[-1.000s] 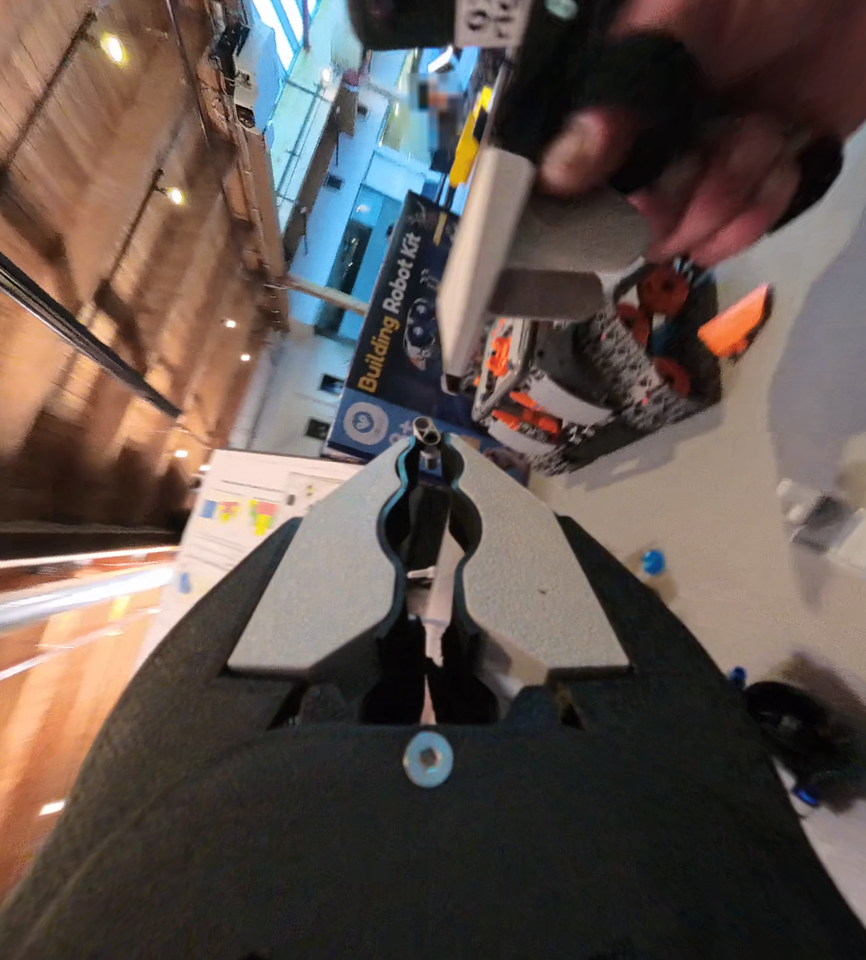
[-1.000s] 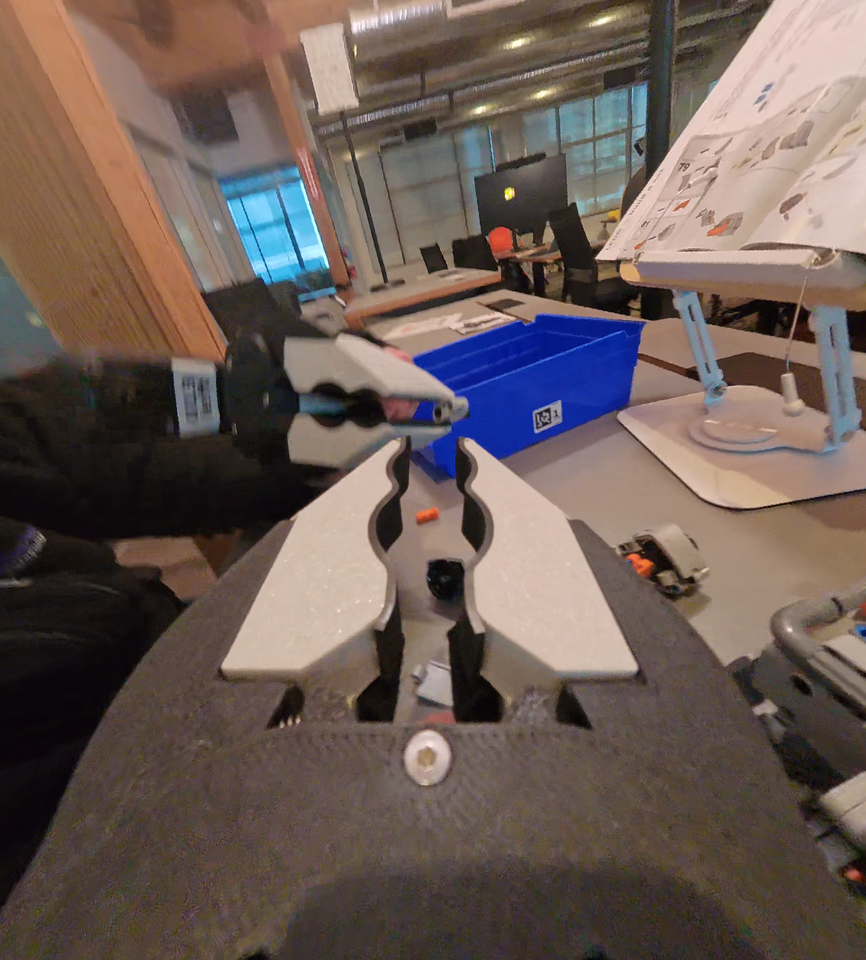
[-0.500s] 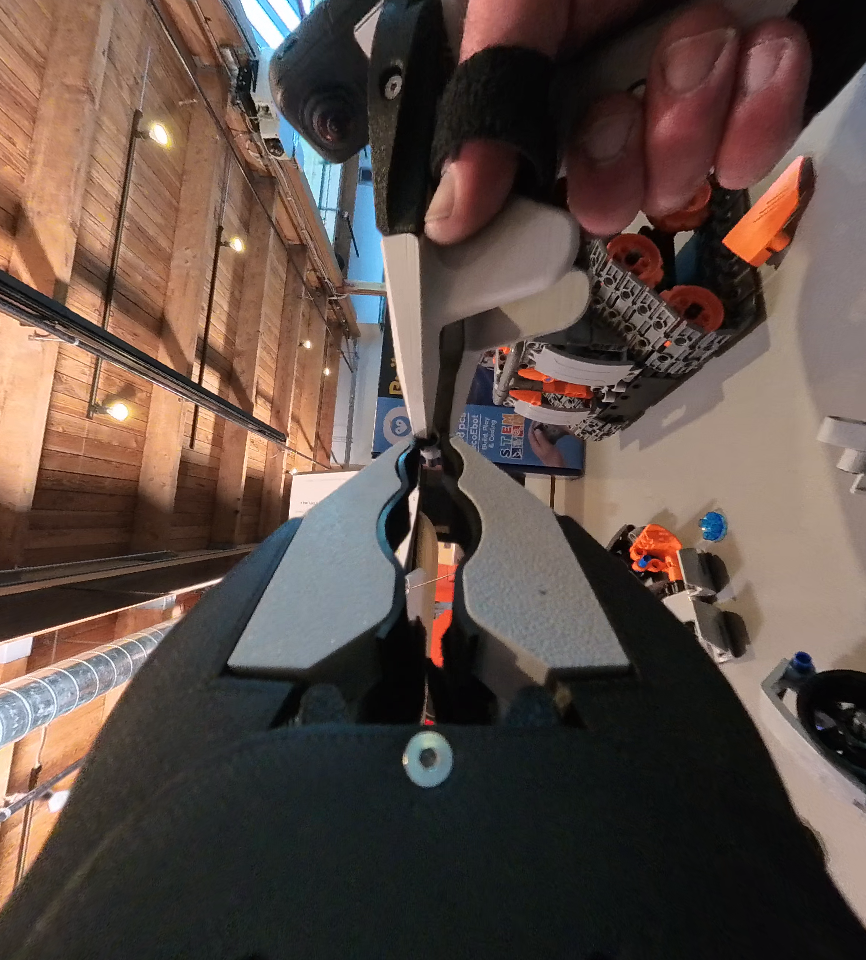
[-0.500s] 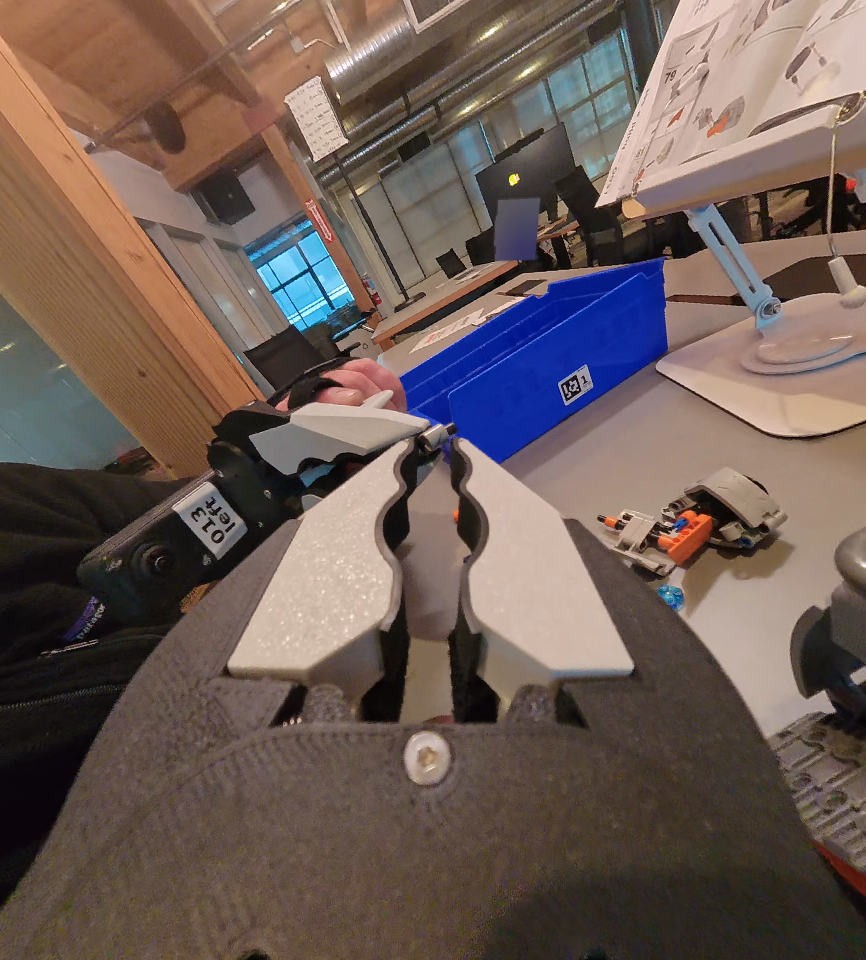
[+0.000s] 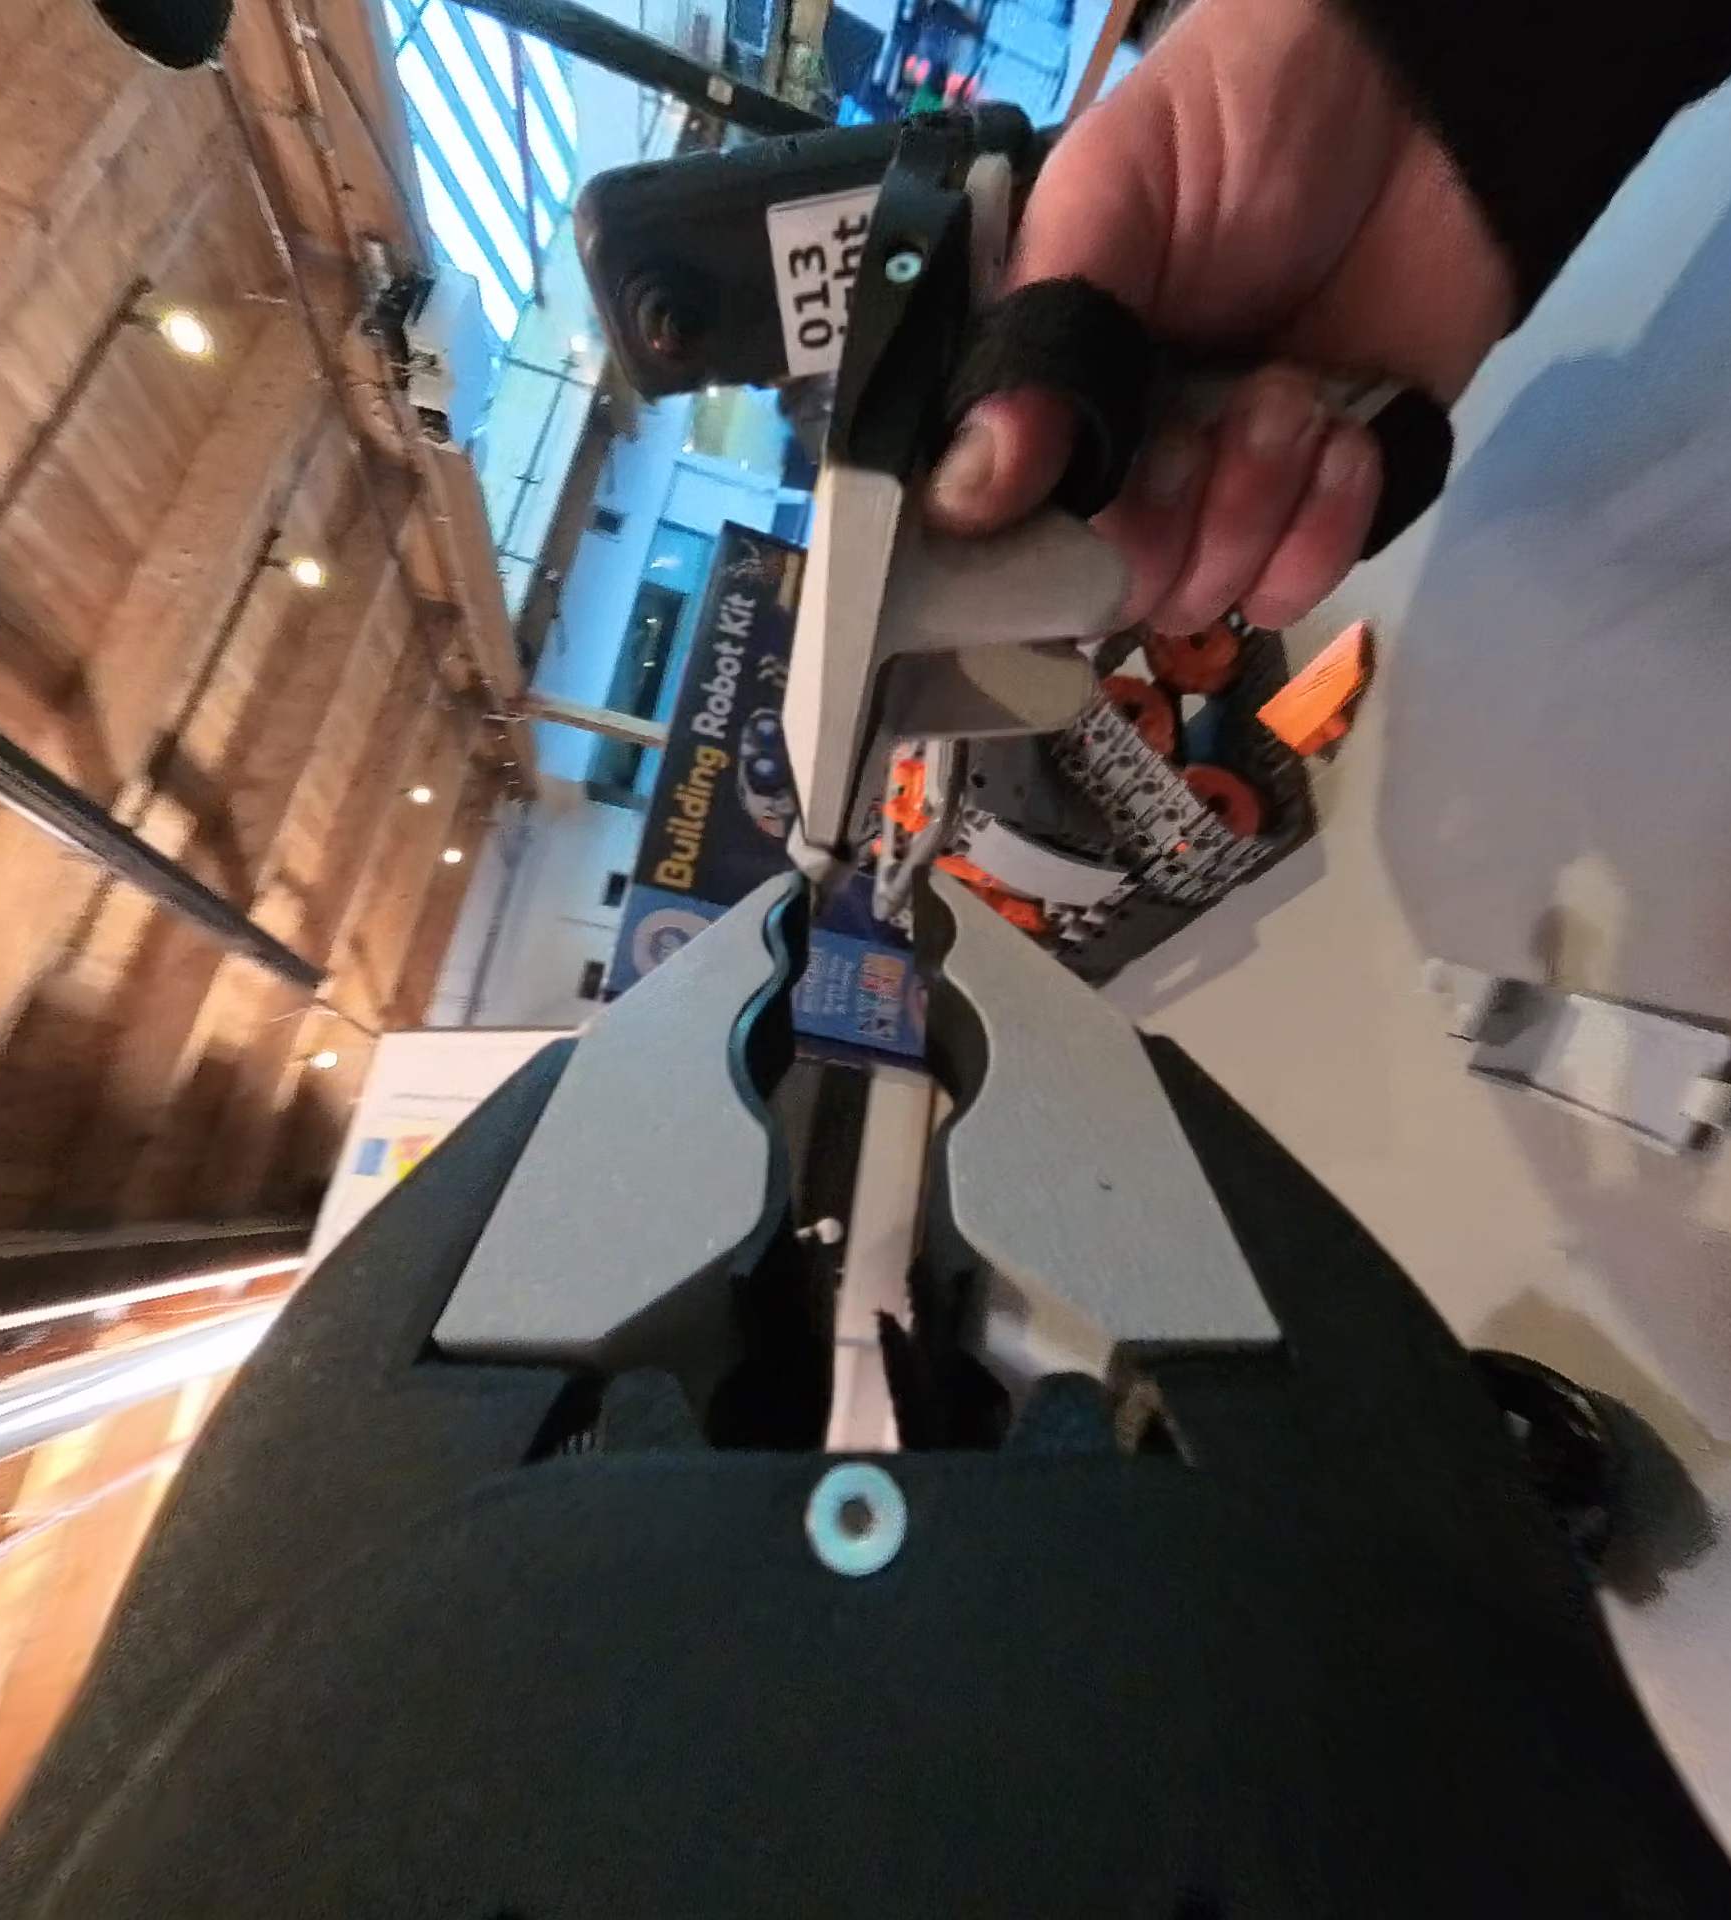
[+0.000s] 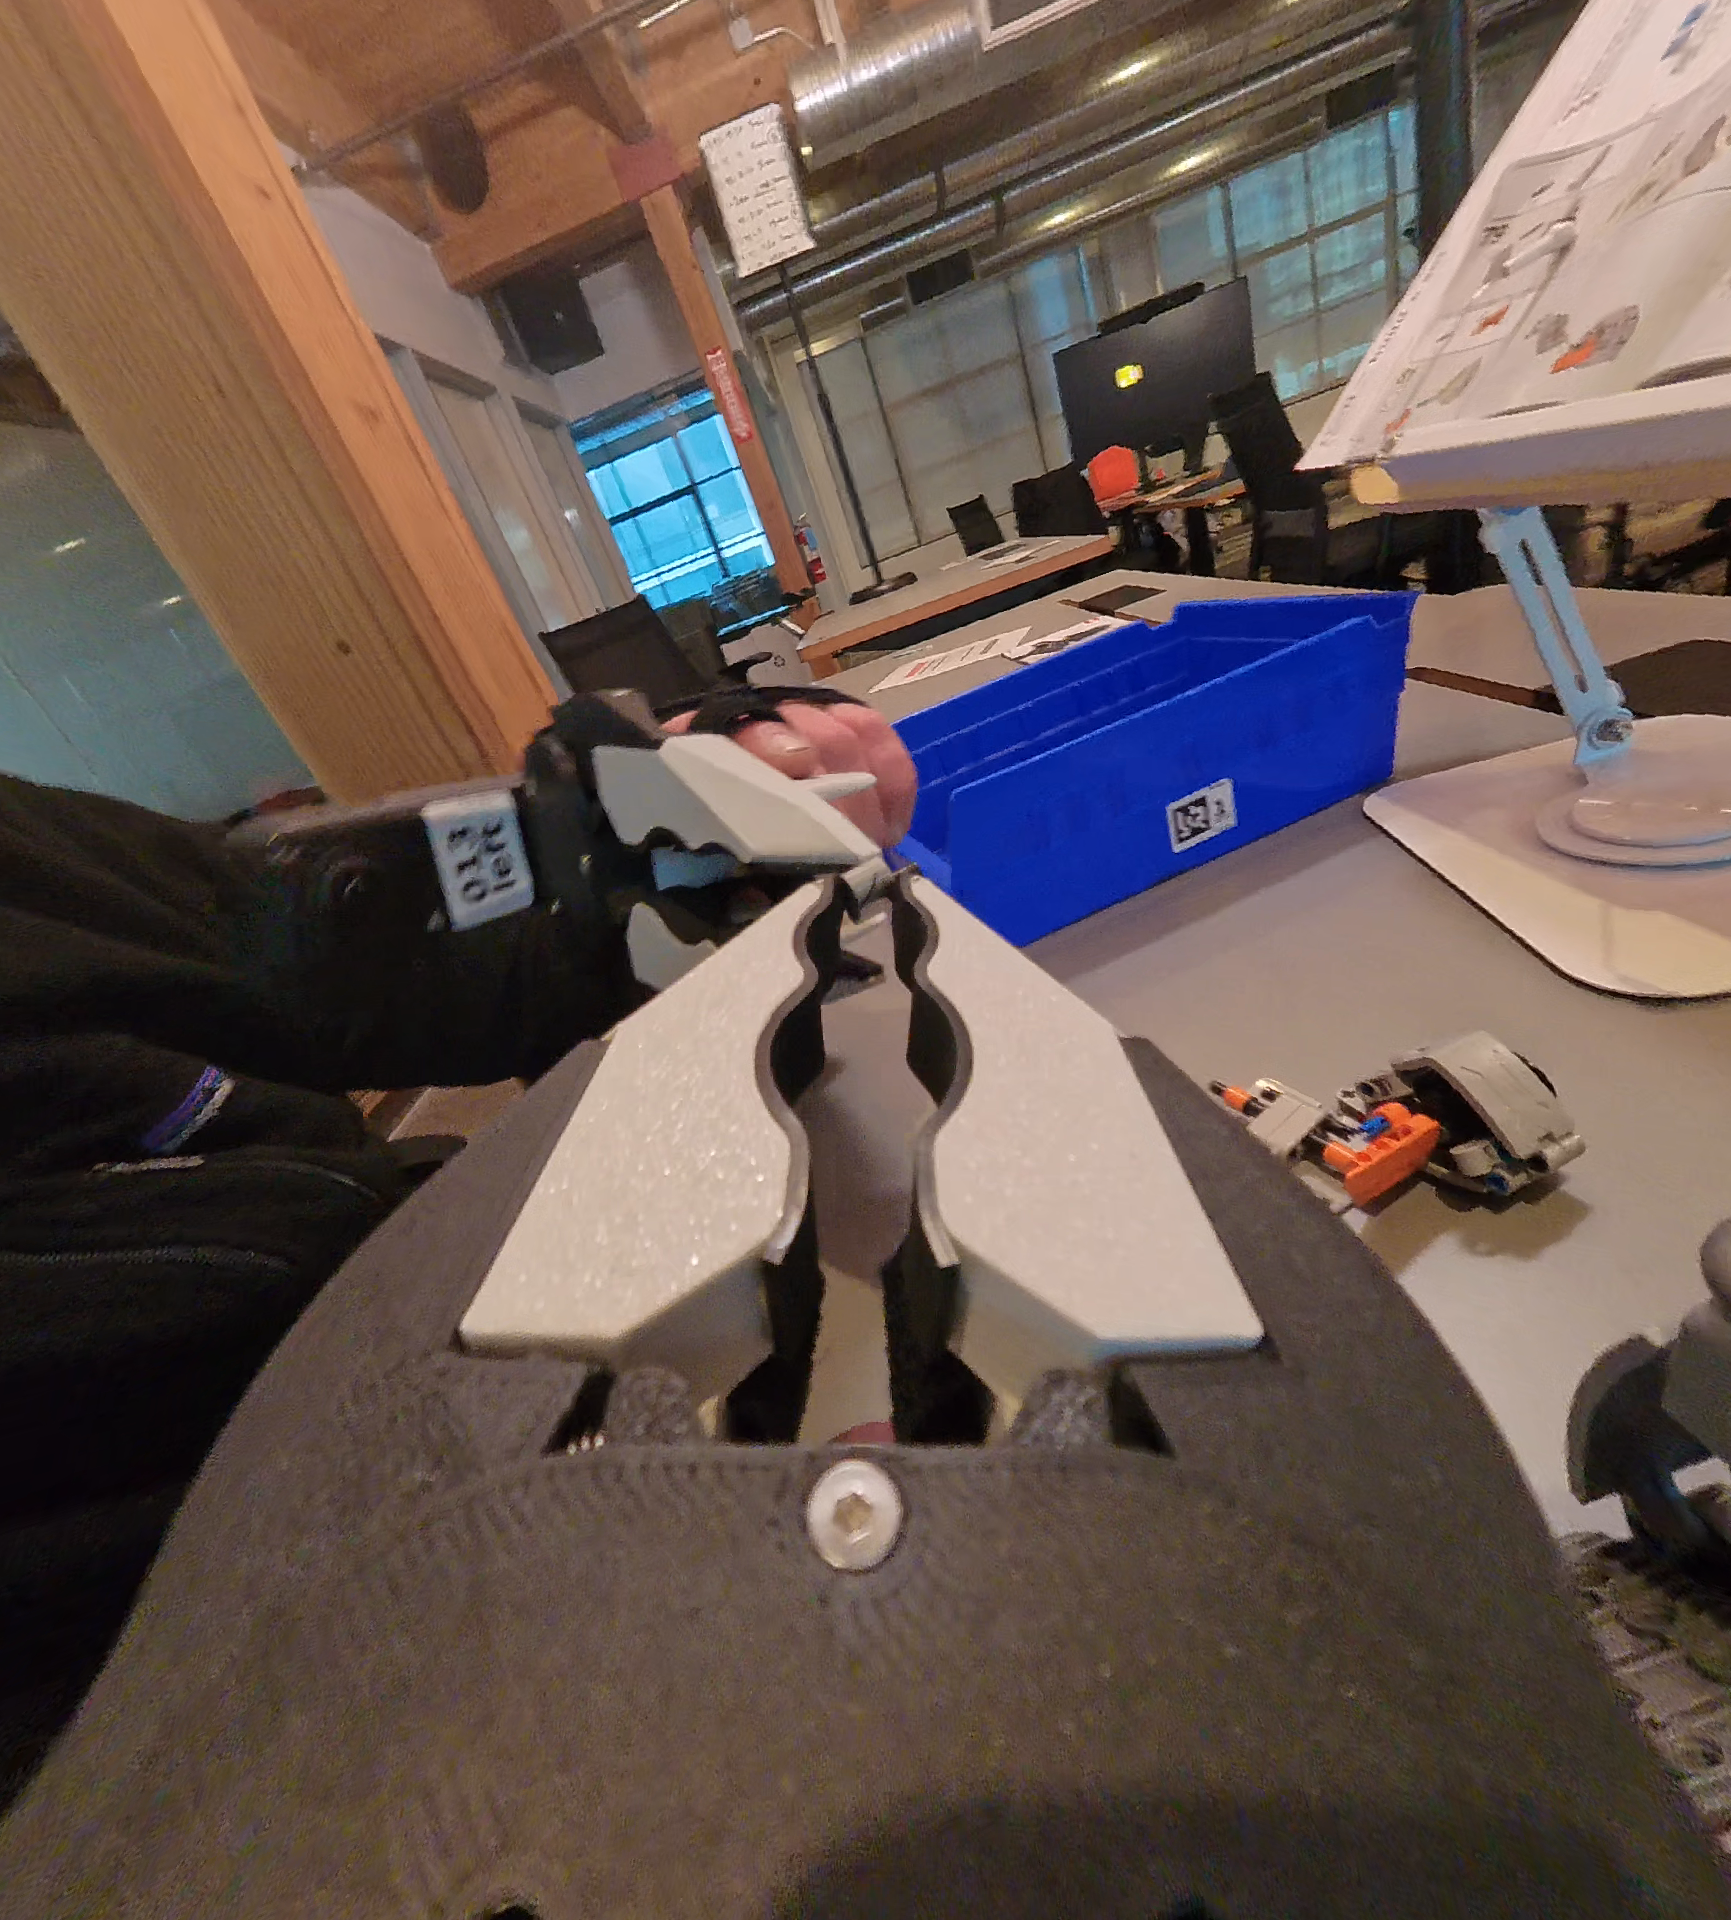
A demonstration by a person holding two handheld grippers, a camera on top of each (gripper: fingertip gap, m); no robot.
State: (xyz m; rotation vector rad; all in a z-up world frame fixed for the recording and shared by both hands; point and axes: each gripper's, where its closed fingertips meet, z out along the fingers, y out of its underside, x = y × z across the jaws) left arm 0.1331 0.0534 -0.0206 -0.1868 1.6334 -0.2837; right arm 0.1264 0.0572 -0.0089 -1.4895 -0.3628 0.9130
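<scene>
My left gripper [image 5: 863,899] is open, its tips just in front of the right gripper's tips. My right gripper [image 6: 861,894] is shut on a small grey pin [image 6: 871,881], held in the air above the grey table [image 6: 1256,997]. In the left wrist view the right gripper [image 5: 819,857] shows side-on in a person's hand [image 5: 1204,312], with the small pale pin [image 5: 813,862] at its tips. In the right wrist view the left gripper's upper finger [image 6: 736,805] reaches in from the left, right up to the pin, jaws apart.
A blue bin [image 6: 1204,748] stands behind the grippers. A booklet on a white stand [image 6: 1619,894] is at the right. A small grey and orange assembly [image 6: 1412,1122] lies on the table. A tracked model [image 5: 1152,821], a black wheel [image 5: 1588,1455] and a grey-white part [image 5: 1609,1060] lie nearby. My left and right fingertips are right by each other.
My left gripper was shut on the small pin and has opened. The right gripper came in tip to tip and now has the pin.
</scene>
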